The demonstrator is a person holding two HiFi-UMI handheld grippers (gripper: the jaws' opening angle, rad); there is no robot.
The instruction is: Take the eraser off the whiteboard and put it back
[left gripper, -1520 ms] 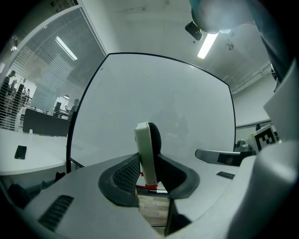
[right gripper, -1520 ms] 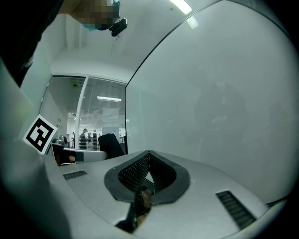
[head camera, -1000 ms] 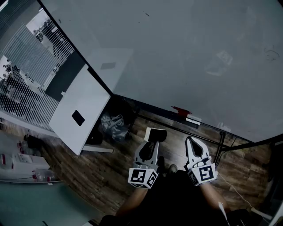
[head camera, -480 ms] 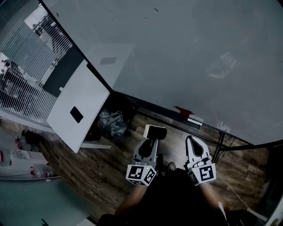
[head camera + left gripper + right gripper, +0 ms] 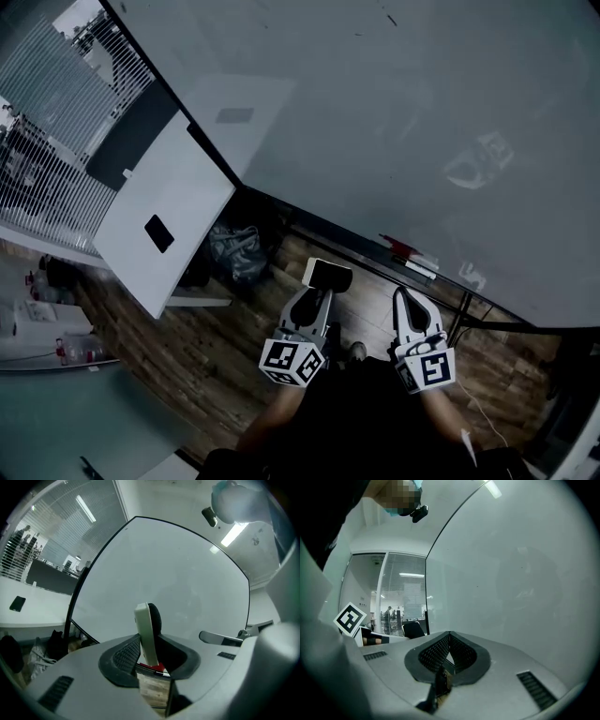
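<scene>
The eraser, a white block with a black felt side, stands on edge between the jaws of my left gripper, which is shut on it. In the left gripper view the eraser sticks up out of my left gripper in front of the whiteboard. My right gripper hangs level beside it with nothing in it. Its jaws meet at the tips in the right gripper view. The whiteboard fills the upper head view, and both grippers are short of it.
The whiteboard's tray carries a red marker and a white one. A white table with a black phone stands at the left, with a grey bag on the wooden floor beside it. A glass wall with blinds is at the far left.
My left gripper has rolled a little and drifted left and down with the eraser still in it. The right gripper has shifted slightly. The whiteboard's tray sits further right in view.
</scene>
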